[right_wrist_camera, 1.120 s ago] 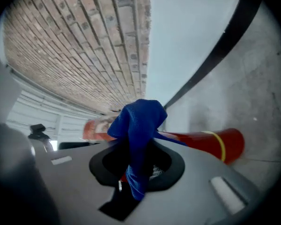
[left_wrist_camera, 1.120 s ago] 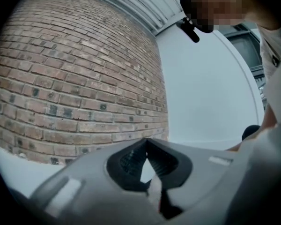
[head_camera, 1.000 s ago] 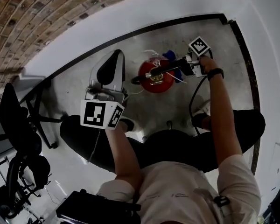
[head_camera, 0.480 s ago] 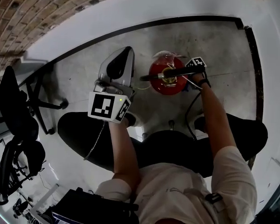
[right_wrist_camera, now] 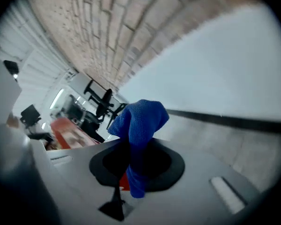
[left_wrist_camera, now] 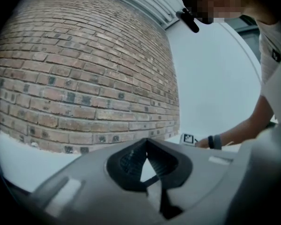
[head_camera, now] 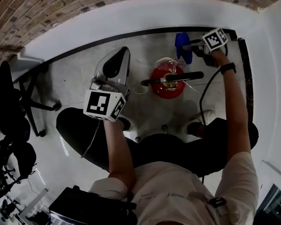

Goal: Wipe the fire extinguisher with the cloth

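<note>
While the blue cloth (head_camera: 181, 40) is clamped in the closed fingers of the right gripper (head_camera: 191, 45), it is held on the wall side of the red fire extinguisher (head_camera: 167, 86), apart from it. In the right gripper view the cloth (right_wrist_camera: 139, 118) is seen bunched above the right gripper (right_wrist_camera: 131, 149), with one end hanging below; a red surface (right_wrist_camera: 68, 130) with a pale patch is caught behind, too blurred to be read.

The extinguisher is stood upright on the grey concrete floor (head_camera: 84, 78). Its body is sealed, so no contents are seen. Its top is crossed by a black handle (head_camera: 175, 77).

The left gripper (head_camera: 121, 50) is held left of the extinguisher. Its fingers (left_wrist_camera: 131, 162) are closed tip to tip on nothing, as shown at the left gripper (left_wrist_camera: 146, 142) in its own view. Black-and-white square markers are carried on each marker cube (head_camera: 104, 105), but no words can be read.

The floor is bounded by a black baseboard (head_camera: 107, 39) under a white wall (head_camera: 131, 15), with a brick wall (head_camera: 61, 3) above. Bare floor is left between the extinguisher and the baseboard. An office chair (head_camera: 11, 121) is stood well apart at the left.
</note>
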